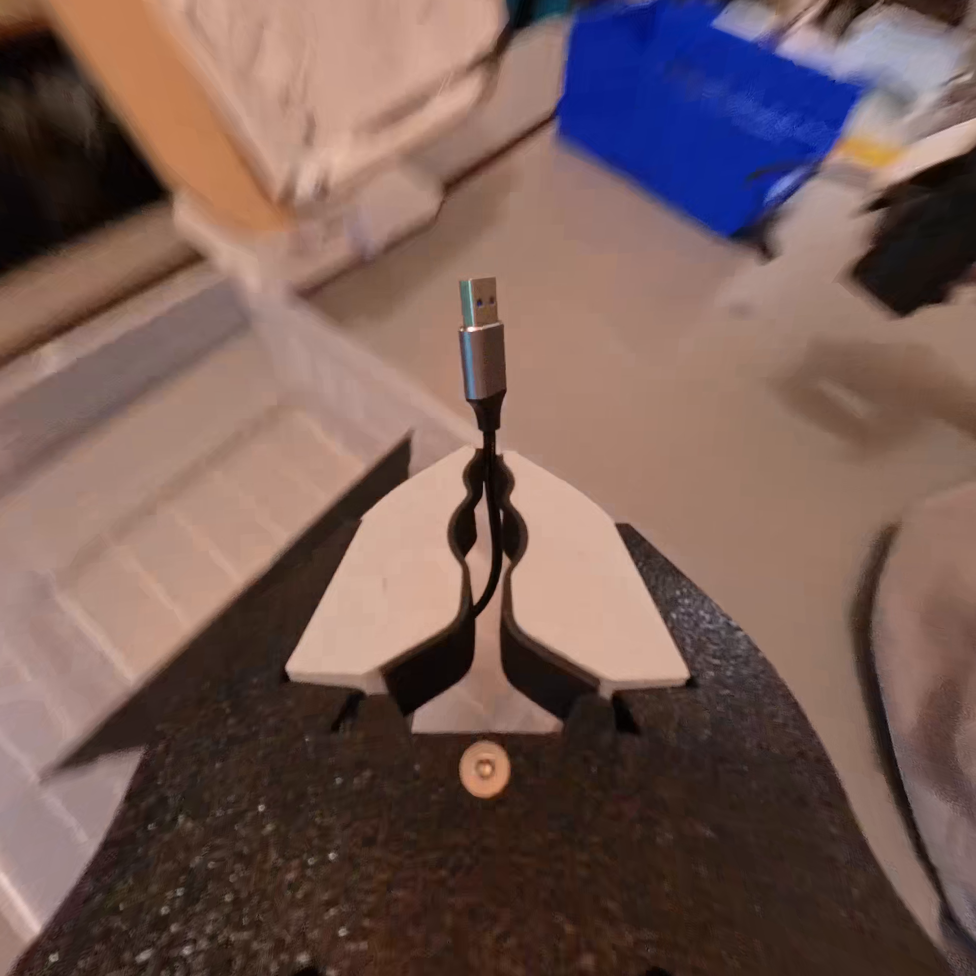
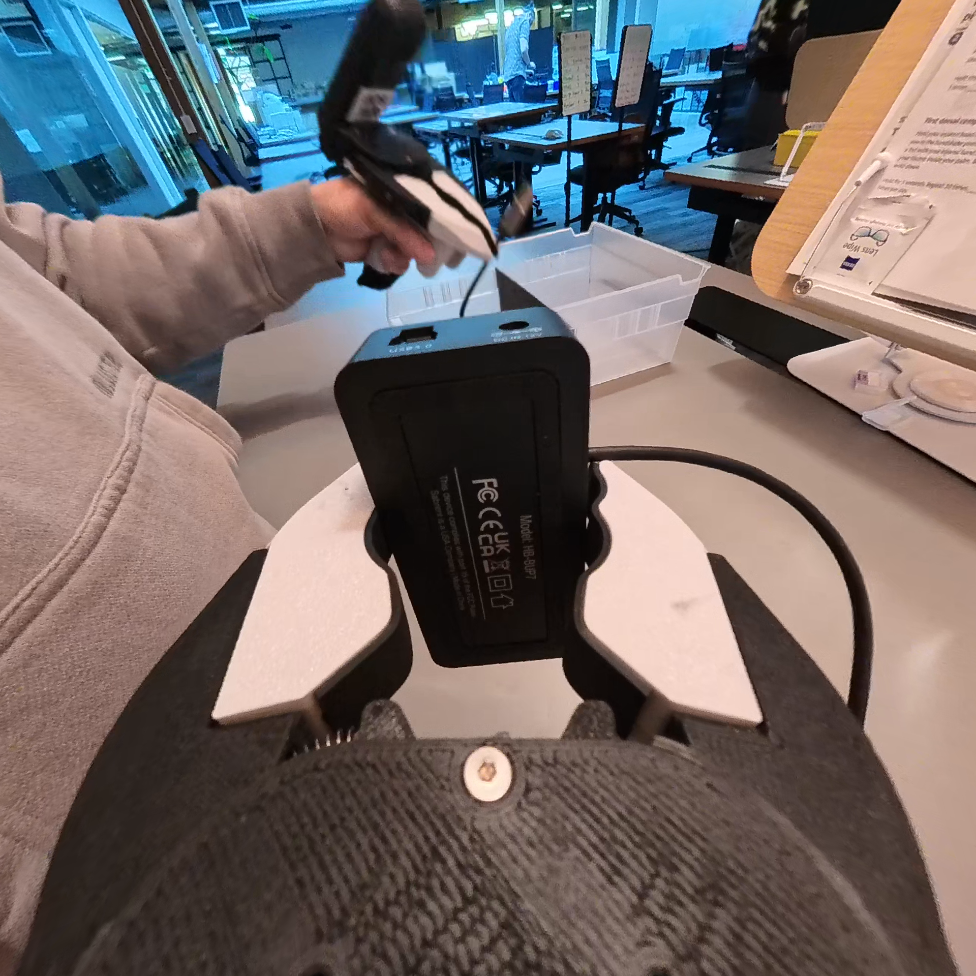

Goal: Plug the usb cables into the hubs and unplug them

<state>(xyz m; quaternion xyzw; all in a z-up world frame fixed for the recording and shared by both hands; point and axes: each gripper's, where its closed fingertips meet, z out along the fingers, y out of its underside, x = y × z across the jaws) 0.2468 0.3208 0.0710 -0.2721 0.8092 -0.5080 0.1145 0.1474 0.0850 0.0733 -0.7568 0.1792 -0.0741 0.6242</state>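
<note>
My left gripper point(image 1: 488, 454) is shut on a thin black USB cable point(image 1: 488, 507); its grey-sleeved USB-A plug point(image 1: 479, 338) sticks out past the fingertips, free in the air. The left wrist view is motion-blurred. My right gripper point(image 2: 483, 478) is shut on a black USB hub point(image 2: 465, 475), held upright with its underside label toward the camera and its end ports point(image 2: 414, 335) up. The left gripper point(image 2: 491, 248) also shows in the right wrist view, held in a hand above and behind the hub, the plug point(image 2: 516, 211) apart from the hub. A thicker black cable point(image 2: 824, 533) loops from the hub to the right.
A clear plastic bin point(image 2: 607, 296) stands on the grey table point(image 2: 792, 475) behind the hub. A wooden stand with papers point(image 2: 887, 174) is at the right. A blue box point(image 1: 702, 111) is far right in the left wrist view. The person's grey sleeve point(image 2: 132, 327) fills the left.
</note>
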